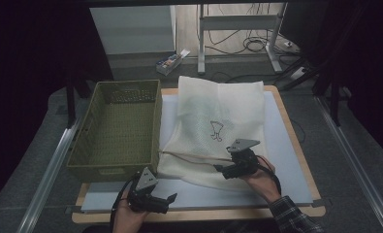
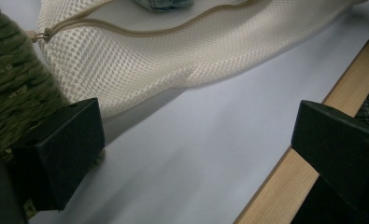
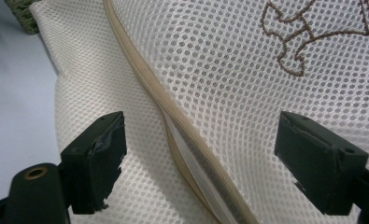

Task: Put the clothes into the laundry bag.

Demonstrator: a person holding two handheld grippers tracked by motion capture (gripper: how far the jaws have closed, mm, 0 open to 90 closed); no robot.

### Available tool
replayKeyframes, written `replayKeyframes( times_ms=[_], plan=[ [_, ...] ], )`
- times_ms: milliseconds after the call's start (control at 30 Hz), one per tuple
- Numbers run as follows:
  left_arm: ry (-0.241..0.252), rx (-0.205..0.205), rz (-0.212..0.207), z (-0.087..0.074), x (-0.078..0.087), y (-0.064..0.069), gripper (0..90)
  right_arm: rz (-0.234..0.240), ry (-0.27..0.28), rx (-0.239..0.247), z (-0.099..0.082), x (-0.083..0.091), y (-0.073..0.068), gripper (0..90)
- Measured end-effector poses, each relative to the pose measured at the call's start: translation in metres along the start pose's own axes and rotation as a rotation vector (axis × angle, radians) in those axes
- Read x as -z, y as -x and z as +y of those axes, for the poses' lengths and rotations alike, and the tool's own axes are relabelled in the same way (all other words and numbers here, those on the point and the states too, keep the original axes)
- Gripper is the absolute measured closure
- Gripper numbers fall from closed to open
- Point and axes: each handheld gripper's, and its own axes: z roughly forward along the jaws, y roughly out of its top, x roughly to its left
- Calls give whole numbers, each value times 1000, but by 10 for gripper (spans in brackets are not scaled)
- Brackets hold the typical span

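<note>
A cream mesh laundry bag (image 1: 218, 131) is seen lying on the pale mat of the worktop (image 1: 286, 145), its far end overhanging the worktop's back edge, its left edge just beside a green woven basket (image 1: 119, 128); the right gripper (image 1: 228, 171) is held over the bag's near part, above the tan zipper (image 3: 173, 116), with the jaws standing wide apart on either side of the zipper line and nothing pinched between them; whether the pads touch the mesh cannot be told. The zipper is partly open near the jaws, a pale gap being visible, but the interior is not resolved there; in the left gripper view a bluish item (image 2: 163, 3) is glimpsed through the opening, cut off by the top edge and not identifiable. The left gripper (image 1: 165, 200) is held at the worktop's near edge, jaws spread wide, empty, by the basket corner. The zipper pull (image 2: 44, 33) is small. The embroidered motif (image 3: 308, 32) is cropped.
</note>
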Motion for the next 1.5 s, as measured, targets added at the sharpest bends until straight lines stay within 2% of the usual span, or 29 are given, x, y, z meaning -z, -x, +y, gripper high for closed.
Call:
replayKeyframes(
  times_ms=[167, 533, 867, 1200, 1500],
  plan=[
    [-8, -13, 12, -1, 0, 0, 25, 8, 17, -2, -2, 4, -1, 149],
    [-11, -10, 25, -5, 3, -3, 25, 9, 27, -1, -8, 8, -6, 137],
    [-16, -11, 39, -9, 7, -6, 25, 19, 48, -32, -13, 16, -7, 95],
    [-25, -21, 48, -12, 9, -8, 24, 25, 49, -29, -18, 22, -7, 65],
    [-10, -5, 64, -17, 17, -14, 23, 28, 44, -14, -22, 26, -8, 44]
  ],
)
